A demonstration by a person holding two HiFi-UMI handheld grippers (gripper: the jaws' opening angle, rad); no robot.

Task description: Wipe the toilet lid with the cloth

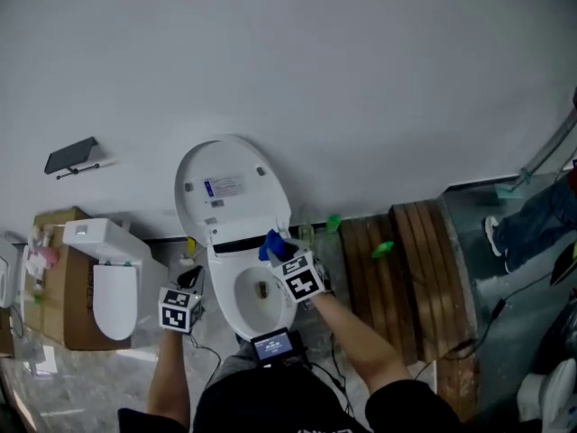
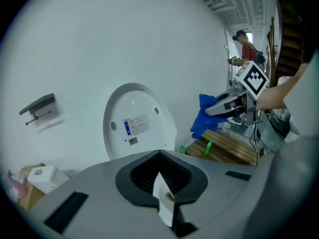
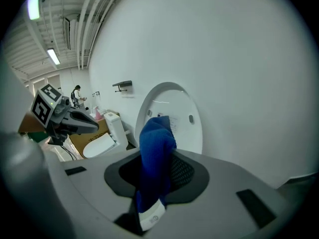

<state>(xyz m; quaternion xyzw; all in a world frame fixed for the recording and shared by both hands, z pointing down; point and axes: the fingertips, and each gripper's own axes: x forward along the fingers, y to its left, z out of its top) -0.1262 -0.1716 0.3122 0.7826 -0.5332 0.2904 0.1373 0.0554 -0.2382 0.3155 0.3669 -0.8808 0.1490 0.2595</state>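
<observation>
A plain white wall [image 1: 361, 79] backs a toilet whose toilet lid [image 1: 233, 188] stands raised against it. In the head view the right gripper [image 1: 288, 262] hovers over the rear of the bowl [image 1: 257, 296], clamped on a blue cloth [image 1: 273, 244] that bunches ahead of its tips, just short of the lid's lower edge. The left gripper [image 1: 189, 284] hangs to its left, beside the bowl. Wooden planks [image 1: 406, 260] lie to the right gripper's right. A spare toilet [image 1: 113, 278] on a cardboard box [image 1: 54, 287] sits beyond the left one.

The left gripper view shows its jaws together with nothing between them, and the lid straight ahead.

The right gripper view shows the cloth pinched at one end, the rest standing up ahead of the jaws and hiding part of the lid. The cloth looks soft, light and floppy, so a hold nearer its middle would likely give a firmer wiping pad. The lid, probably hard and slick, stands unobstructed.
</observation>
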